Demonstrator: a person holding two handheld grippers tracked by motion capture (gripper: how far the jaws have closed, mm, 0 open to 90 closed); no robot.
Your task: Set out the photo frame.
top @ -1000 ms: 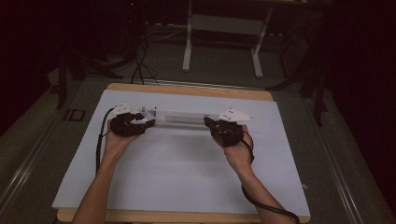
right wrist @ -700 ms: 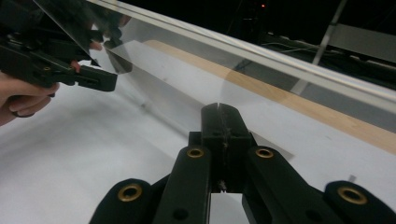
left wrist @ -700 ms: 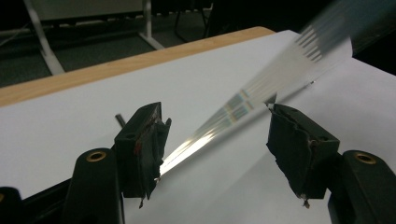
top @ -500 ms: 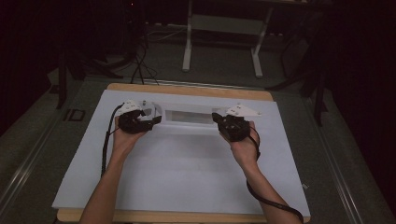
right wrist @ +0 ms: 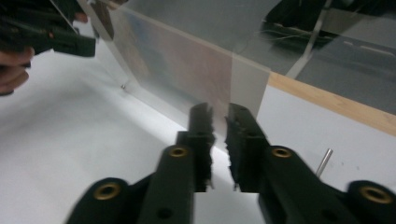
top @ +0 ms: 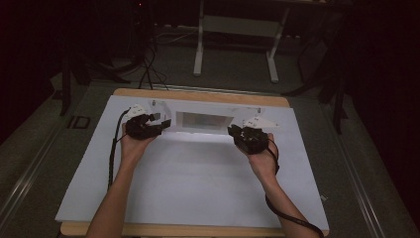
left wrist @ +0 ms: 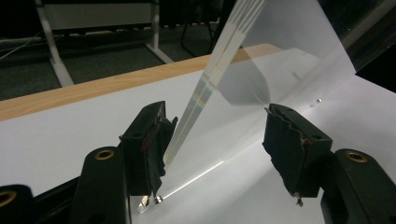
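High view, clear sheet (top: 200,122) between hand-held grippers

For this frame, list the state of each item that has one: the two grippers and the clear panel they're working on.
Left gripper: open, jaws wide apart, panel between them but not clamped.
Right gripper: jaws nearly closed on the panel's edge; a firm clamp cannot be confirmed.
Clear plastic panel: lifted and tilted on the white table cover.

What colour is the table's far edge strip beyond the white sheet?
Light wood tan, clearest in the left gripper view: table edge behind the white sheet.
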